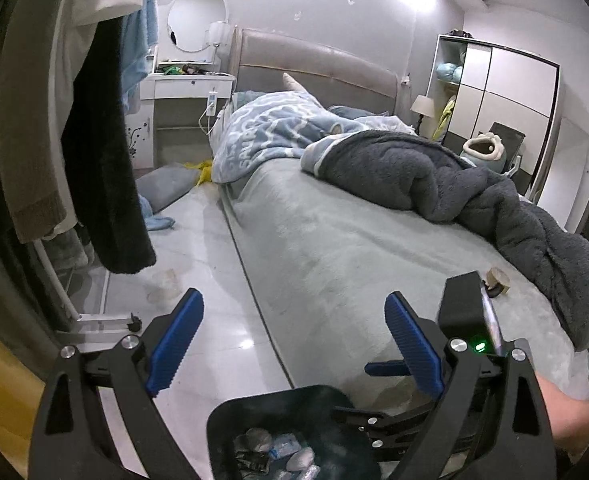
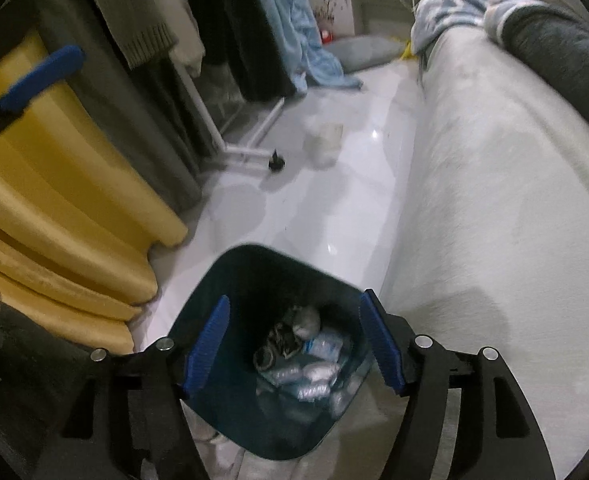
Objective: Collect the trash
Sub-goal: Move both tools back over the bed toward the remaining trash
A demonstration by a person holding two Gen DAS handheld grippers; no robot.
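I have the right gripper [image 2: 294,344] poised straight over the trash bin [image 2: 250,280], its jaws standing apart with nothing between them. The bin sits on the floor [image 2: 334,208] hard against the side edge of the bed [image 2: 494,220], and it already holds crumpled wrappers and wads of tissue [image 2: 314,364]. My left gripper [image 1: 286,340] looks out along the bed with its jaws wide and empty.

What I judge is left to gather: a pale, translucent plastic piece [image 2: 323,142] on the floor near the foot of the clothes rack [image 2: 246,148], and a small roll-like object [image 1: 497,280] on the bed by the dark blanket [image 1: 454,184]; I cannot tell what it is. The plastic looks light, thin and crushable, likely to skid on the glossy tile, so I would pinch it across its rim rather than press down.
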